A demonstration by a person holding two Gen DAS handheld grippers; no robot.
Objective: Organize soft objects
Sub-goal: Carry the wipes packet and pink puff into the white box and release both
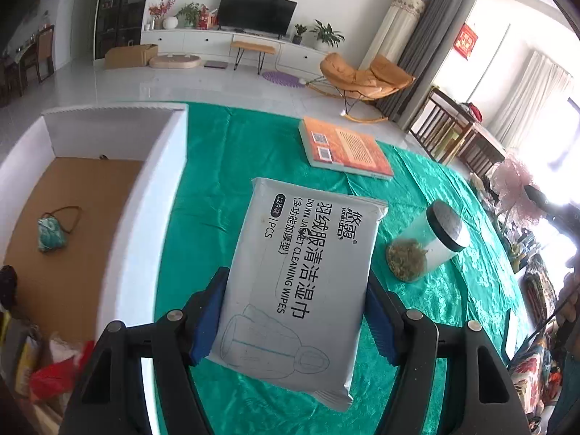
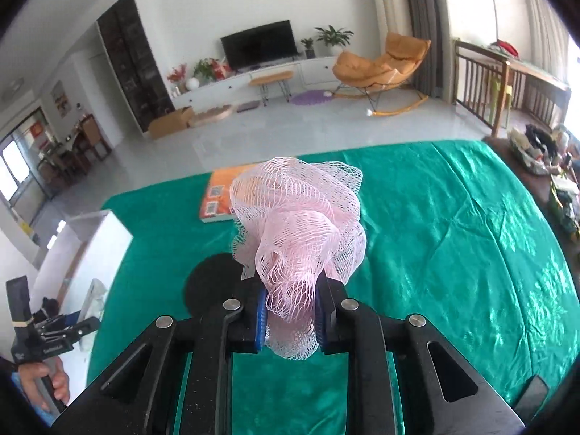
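Wipes pack (image 1: 301,275): white, flat, printed "DOWN JACKET CLEANING WIPES". It sits centre frame in the left wrist view, raised above the green cloth (image 1: 224,166). The left gripper (image 1: 291,317) pinches it across its width, blue pads (image 1: 208,315) pressed on both long edges.

Pink mesh bath puff (image 2: 301,232): centre of the right wrist view, also off the cloth. The right gripper (image 2: 290,320) is squeezed nearly together on its lower folds, with netting bunched between the pads.

White box (image 1: 119,195) with a brown floor: left side of the left view, at the cloth's edge. A small teal pouch (image 1: 50,233) with a cord lies inside.

Orange book (image 1: 344,150): flat on the cloth, upper centre. Clear jar (image 1: 427,243) with a dark lid: on its side, right of the pack, dried greenish matter at its base.

A hand (image 2: 47,380) grips the other tool's handle at the lower left of the right view.
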